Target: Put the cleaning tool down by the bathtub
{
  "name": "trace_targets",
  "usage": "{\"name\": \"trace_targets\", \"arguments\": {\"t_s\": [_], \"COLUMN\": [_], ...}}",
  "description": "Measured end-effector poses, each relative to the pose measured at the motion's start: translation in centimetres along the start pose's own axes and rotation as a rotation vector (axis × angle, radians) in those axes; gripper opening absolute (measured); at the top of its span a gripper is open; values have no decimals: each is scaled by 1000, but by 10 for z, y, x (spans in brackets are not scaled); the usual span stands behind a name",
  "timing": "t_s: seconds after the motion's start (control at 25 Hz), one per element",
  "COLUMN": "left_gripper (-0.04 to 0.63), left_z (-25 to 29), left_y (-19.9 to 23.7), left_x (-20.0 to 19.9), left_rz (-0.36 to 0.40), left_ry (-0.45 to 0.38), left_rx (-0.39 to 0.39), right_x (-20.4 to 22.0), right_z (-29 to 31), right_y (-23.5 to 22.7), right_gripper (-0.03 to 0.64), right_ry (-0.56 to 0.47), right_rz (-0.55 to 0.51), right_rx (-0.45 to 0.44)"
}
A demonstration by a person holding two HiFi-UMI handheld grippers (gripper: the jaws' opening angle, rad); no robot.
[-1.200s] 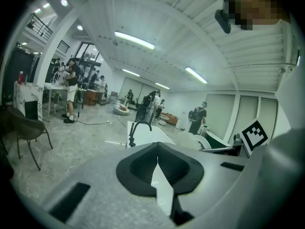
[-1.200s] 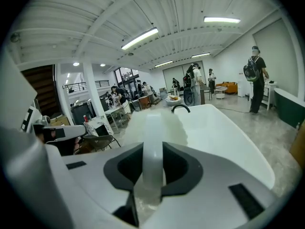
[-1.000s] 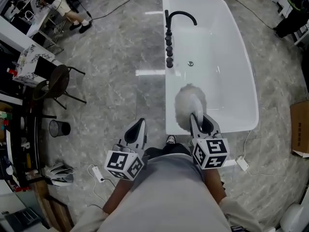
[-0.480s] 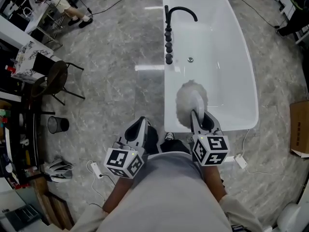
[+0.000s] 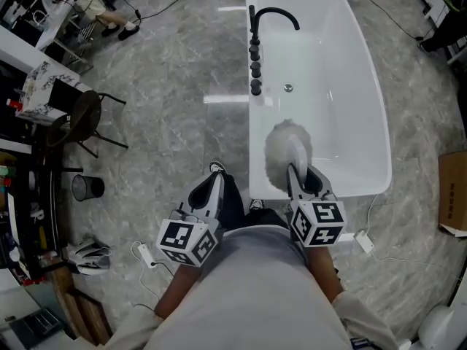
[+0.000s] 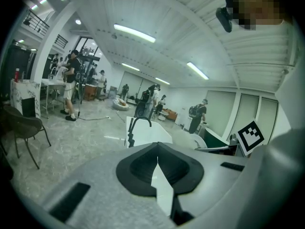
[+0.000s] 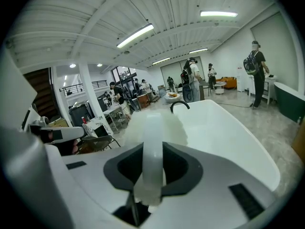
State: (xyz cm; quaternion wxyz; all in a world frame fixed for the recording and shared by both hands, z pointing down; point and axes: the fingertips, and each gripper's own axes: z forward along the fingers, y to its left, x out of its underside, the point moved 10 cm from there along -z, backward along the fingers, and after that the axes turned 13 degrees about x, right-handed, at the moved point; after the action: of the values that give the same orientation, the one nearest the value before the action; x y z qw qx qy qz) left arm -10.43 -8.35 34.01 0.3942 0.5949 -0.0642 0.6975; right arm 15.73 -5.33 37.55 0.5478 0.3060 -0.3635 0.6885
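The cleaning tool (image 5: 287, 149) has a fluffy white head on a white handle. It hangs over the near end of the white bathtub (image 5: 381, 126). My right gripper (image 5: 305, 184) is shut on its handle (image 7: 153, 147), and the fluffy head (image 7: 136, 124) stands out past the jaws toward the tub (image 7: 233, 142). My left gripper (image 5: 208, 194) is held left of the tub over the floor. Its jaws meet at the tips with nothing between them (image 6: 157, 162). A black faucet (image 5: 273, 17) stands on the tub's far left rim.
A dark chair (image 5: 84, 121) and a black wire bin (image 5: 86, 188) stand on the marble floor at the left. Cables and a white power strip (image 5: 147, 259) lie near my feet. A cardboard box (image 5: 454, 192) sits at the right edge. People stand at tables far off.
Both grippers have stayed nearly still, the tool still over the tub's near end. The person's left leg and shoe have stepped forward beside the left gripper.
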Motion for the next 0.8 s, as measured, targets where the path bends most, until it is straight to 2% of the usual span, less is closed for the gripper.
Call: {"name": "trace_targets", "arguments": {"t_s": [0.28,0.8], "left_gripper": [8,8], "left_z": [4,8], "left_y": [16,40], "left_x": [-10,-17], "left_rz": [24,9], "left_ry": [-12,5], "left_rx": [-11,-25], "right_x": [-8,-2], "right_z": [12,48], "right_y": [12,27], "right_gripper": [80,80], "right_ry": [-4,61], "right_rz": [-12,-33], "right_rx": [-2,-12]}}
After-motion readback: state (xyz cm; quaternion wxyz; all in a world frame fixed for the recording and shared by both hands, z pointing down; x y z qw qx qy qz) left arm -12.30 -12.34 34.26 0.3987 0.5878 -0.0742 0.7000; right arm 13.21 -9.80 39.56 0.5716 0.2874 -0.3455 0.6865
